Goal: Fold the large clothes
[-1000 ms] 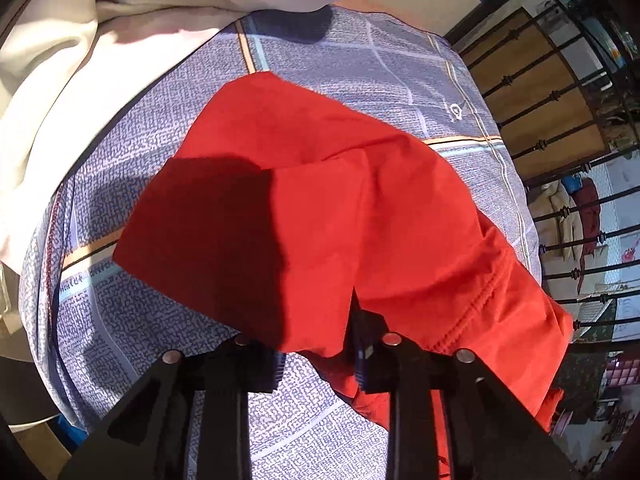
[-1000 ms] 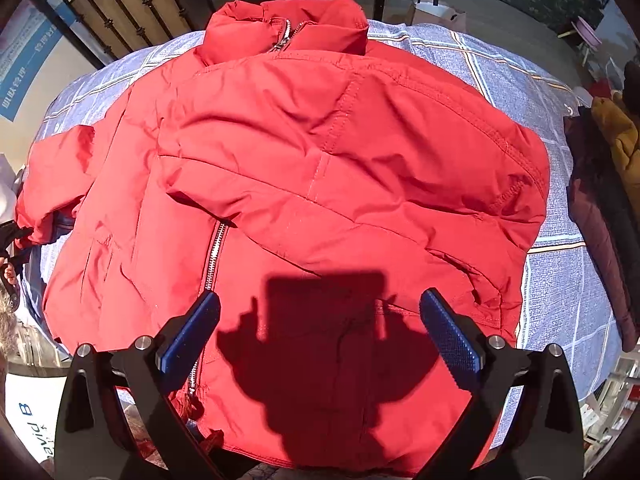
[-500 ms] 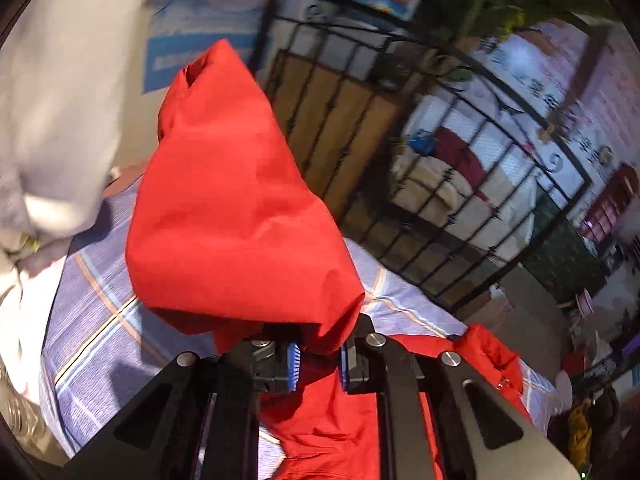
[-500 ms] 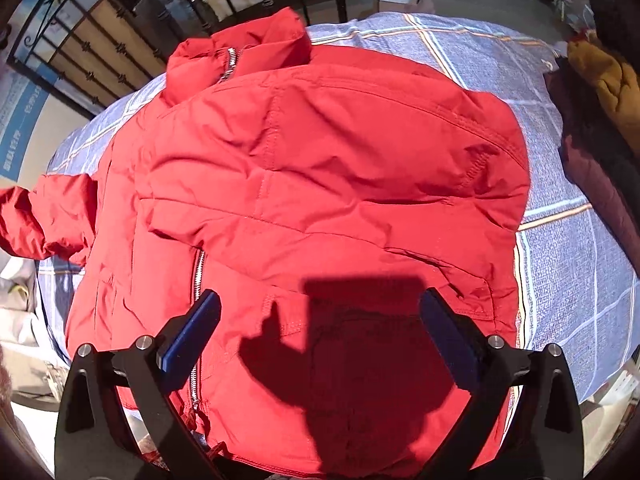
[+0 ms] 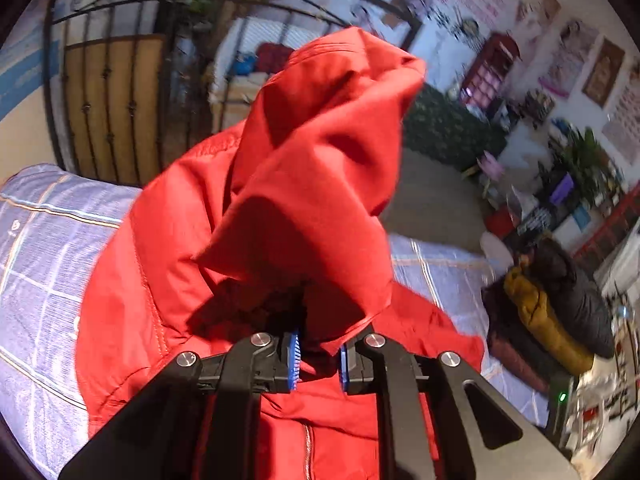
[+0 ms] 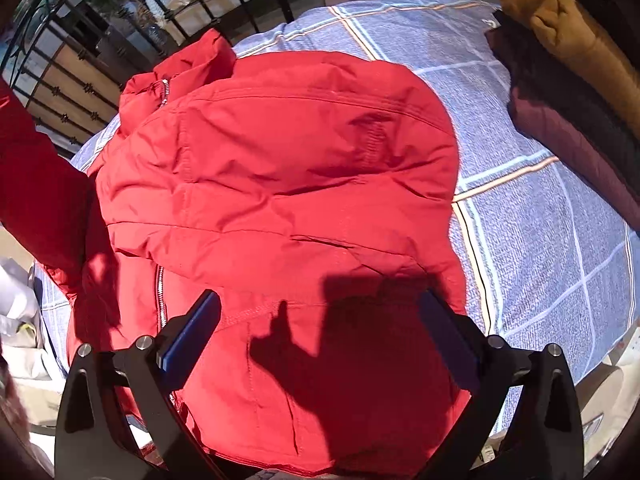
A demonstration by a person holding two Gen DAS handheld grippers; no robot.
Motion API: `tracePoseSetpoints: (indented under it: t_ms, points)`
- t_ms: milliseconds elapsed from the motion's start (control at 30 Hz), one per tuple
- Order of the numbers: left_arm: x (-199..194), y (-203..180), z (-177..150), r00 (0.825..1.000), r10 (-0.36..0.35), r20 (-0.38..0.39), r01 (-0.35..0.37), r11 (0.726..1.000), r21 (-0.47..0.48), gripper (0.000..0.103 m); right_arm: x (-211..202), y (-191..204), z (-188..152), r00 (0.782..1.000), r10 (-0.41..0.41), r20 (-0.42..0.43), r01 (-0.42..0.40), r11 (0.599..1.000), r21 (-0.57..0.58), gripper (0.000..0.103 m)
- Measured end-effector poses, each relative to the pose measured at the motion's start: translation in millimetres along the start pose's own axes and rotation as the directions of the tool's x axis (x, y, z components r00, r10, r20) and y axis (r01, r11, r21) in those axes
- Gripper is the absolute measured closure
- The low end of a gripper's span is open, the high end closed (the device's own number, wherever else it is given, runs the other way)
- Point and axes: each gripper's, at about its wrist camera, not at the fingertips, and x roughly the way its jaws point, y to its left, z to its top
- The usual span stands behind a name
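A large red jacket (image 6: 288, 184) lies face up on a blue-grey checked bed cover (image 6: 540, 240), zip down its front and collar toward the railing. Its right sleeve is folded across the chest. My left gripper (image 5: 319, 360) is shut on the other red sleeve (image 5: 320, 176), which stands up in front of the lens as a raised fold. In the right wrist view that lifted sleeve (image 6: 36, 176) shows at the left edge. My right gripper (image 6: 320, 332) hovers open above the jacket's lower front, nothing between its fingers.
A black iron railing (image 6: 168, 12) runs along the bed's far side. A pile of dark red, black and mustard garments (image 6: 560, 92) lies on the cover at the right. White cloth (image 6: 20, 320) lies at the left edge. The room beyond is cluttered.
My left gripper closed on the sleeve, lifted it off the bed cover and carried it over the jacket body while rolling. The right gripper drifted along the jacket's hem, still open.
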Motion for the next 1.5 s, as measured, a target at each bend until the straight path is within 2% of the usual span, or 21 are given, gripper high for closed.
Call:
tracePoseSetpoints:
  t_ms: [67,167,233,367,400,433,500,533,667,767,833,900,1033,1100,1133,1200,1267,1333,1400,1467,1500]
  points:
    - [13,-10,-11,0.999,-0.004,-0.049,0.006,0.999,0.04,0.09,0,-7,-1,1.0,-0.003,-0.006,0.003,1.0,0.013,0.005]
    - [33,-30,-29,0.993,0.028,-0.118,-0.009,0.988,0.154,0.09,1,-11,-1,1.0,-0.002,-0.009,0.002,1.0,0.023,0.005]
    - [50,-37,-33,0.985,0.044,-0.165,-0.01,0.979,0.204,0.089,2,-12,0,1.0,0.002,-0.011,-0.002,1.0,0.028,0.005]
    - [75,-56,-60,0.962,0.115,-0.248,-0.028,0.944,0.33,0.08,2,-9,5,1.0,0.019,-0.009,-0.019,0.999,0.029,0.005]
    - [80,-61,-68,0.955,0.126,-0.267,-0.024,0.935,0.354,0.07,1,-7,6,1.0,0.024,-0.008,-0.023,0.999,0.027,0.005]
    - [82,-60,-74,0.949,0.119,-0.293,-0.004,0.931,0.365,0.049,0,-6,8,1.0,0.029,-0.008,-0.029,0.999,0.025,0.005]
    - [80,-65,-85,0.942,0.062,-0.33,0.062,0.933,0.353,0.024,-2,-5,13,0.998,0.057,-0.007,-0.057,0.998,0.033,0.005]
    - [78,-72,-89,0.94,0.052,-0.336,0.074,0.932,0.353,0.017,-4,-5,16,0.997,0.076,-0.004,-0.076,0.996,0.042,0.005]
    - [61,-100,-96,0.935,-0.032,-0.353,0.17,0.914,0.368,0.015,-13,-8,32,0.986,0.163,0.029,-0.165,0.982,0.094,0.005]
    - [50,-114,-106,0.943,-0.044,-0.33,0.187,0.89,0.416,0.012,-13,-3,46,0.977,0.209,0.029,-0.211,0.972,0.102,0.005]
    - [46,-112,-112,0.951,-0.018,-0.308,0.159,0.884,0.44,0.012,-12,6,54,0.974,0.224,0.03,-0.226,0.97,0.087,0.005]
    - [49,-106,-112,0.957,0.037,-0.289,0.099,0.892,0.44,0.012,-11,22,61,0.968,0.251,0.03,-0.252,0.966,0.056,0.005]
    - [49,-71,-106,0.951,0.169,-0.258,-0.062,0.924,0.378,0.012,-6,62,74,0.96,0.278,0.014,-0.277,0.96,-0.035,0.005]
    - [42,-49,-104,0.946,0.203,-0.252,-0.115,0.938,0.327,0.012,-2,86,78,0.954,0.298,0.004,-0.297,0.951,-0.088,0.006]
    - [38,-38,-103,0.943,0.218,-0.251,-0.139,0.944,0.298,0.012,0,98,81,0.953,0.302,0.009,-0.299,0.947,-0.117,0.012]
    - [29,-15,-100,0.939,0.24,-0.246,-0.18,0.954,0.241,0.012,7,117,89,0.958,0.287,0.013,-0.282,0.946,-0.16,0.018]
    - [20,7,-99,0.935,0.264,-0.236,-0.221,0.956,0.193,0.012,20,125,97,0.959,0.284,-0.009,-0.282,0.947,-0.153,0.028]
    - [13,26,-97,0.929,0.288,-0.233,-0.258,0.954,0.151,0.012,30,125,103,0.947,0.318,-0.045,-0.321,0.941,-0.111,0.065]
    - [9,42,-93,0.92,0.319,-0.227,-0.297,0.947,0.126,0.012,32,126,104,0.945,0.325,-0.044,-0.327,0.937,-0.124,0.075]
    - [5,57,-88,0.92,0.32,-0.224,-0.305,0.947,0.099,0.012,31,129,99,0.965,0.258,-0.041,-0.261,0.945,-0.199,0.079]
    - [4,63,-83,0.921,0.323,-0.22,-0.311,0.946,0.088,0.012,35,127,96,0.982,0.188,-0.034,-0.191,0.954,-0.231,0.079]
